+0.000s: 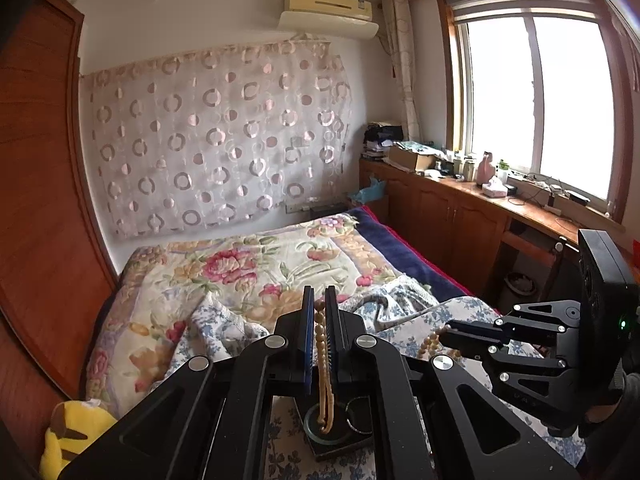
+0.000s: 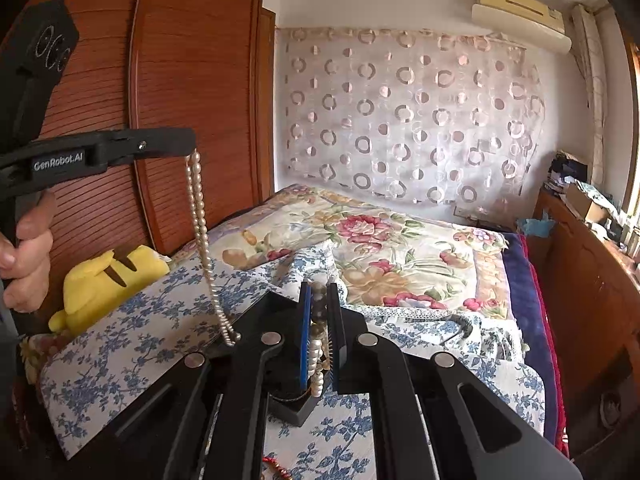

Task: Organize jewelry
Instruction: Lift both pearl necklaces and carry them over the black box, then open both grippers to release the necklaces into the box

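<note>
My left gripper [image 1: 319,300] is shut on a pearl necklace [image 1: 321,344], which hangs between its blue pads down toward a dark square jewelry stand [image 1: 340,440] holding a ring-shaped bangle. In the right wrist view the same left gripper [image 2: 188,142] sits high at the left, and the pearl strand [image 2: 202,240] hangs down from it. My right gripper [image 2: 319,286] is shut on another part of the pearl necklace [image 2: 318,356], just above the dark stand [image 2: 294,410]. In the left wrist view the right gripper [image 1: 446,330] is at the right with beads at its tip.
A bed with a floral quilt [image 1: 248,268] and blue-flowered cloth [image 2: 132,340] lies below. A yellow plush toy [image 2: 104,284] sits at the left by a wooden wardrobe [image 2: 192,80]. A wooden counter with clutter [image 1: 480,184] runs under the window. Something red [image 2: 276,468] shows at the bottom edge.
</note>
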Available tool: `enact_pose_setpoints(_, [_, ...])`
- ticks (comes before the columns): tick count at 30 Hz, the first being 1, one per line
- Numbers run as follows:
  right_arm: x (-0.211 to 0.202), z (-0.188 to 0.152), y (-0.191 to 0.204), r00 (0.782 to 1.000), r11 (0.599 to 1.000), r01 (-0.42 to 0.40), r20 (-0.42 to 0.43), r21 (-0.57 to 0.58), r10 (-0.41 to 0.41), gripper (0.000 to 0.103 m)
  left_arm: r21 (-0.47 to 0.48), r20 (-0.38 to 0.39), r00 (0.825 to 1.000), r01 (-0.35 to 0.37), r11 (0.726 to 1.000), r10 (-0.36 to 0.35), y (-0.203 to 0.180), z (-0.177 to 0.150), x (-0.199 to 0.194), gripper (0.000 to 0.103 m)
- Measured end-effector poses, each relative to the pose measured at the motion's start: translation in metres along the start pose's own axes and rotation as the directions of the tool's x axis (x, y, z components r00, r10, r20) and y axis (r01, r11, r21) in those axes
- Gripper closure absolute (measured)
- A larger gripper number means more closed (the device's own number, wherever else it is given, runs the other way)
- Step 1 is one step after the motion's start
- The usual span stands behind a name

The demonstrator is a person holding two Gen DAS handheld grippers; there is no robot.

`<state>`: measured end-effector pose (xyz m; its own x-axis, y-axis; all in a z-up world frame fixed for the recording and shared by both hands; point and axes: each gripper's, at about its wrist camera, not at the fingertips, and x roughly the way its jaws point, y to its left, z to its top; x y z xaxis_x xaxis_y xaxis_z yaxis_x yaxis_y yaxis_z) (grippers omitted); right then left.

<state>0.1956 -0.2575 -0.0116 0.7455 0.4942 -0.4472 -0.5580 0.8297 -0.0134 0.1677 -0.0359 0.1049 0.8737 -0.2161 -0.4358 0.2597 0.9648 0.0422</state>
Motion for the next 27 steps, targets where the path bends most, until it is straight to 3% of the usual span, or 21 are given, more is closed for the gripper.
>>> enact_pose_setpoints(15, [0.045,0.007,-0.010,0.999,1.000,0.000,-0.041,0.013,0.001,0.094,-0.029,-0.118,0.993,0.015,0.999,-0.018,0.011,-0.048,0.032,0.098])
enact_pose_setpoints(27, [0.110,-0.016,-0.006,0.987,1.000,0.010,-0.161,0.028,-0.005,0.094,-0.065,-0.222,0.974,0.029,0.997,-0.043,0.016,-0.098,0.066,0.098])
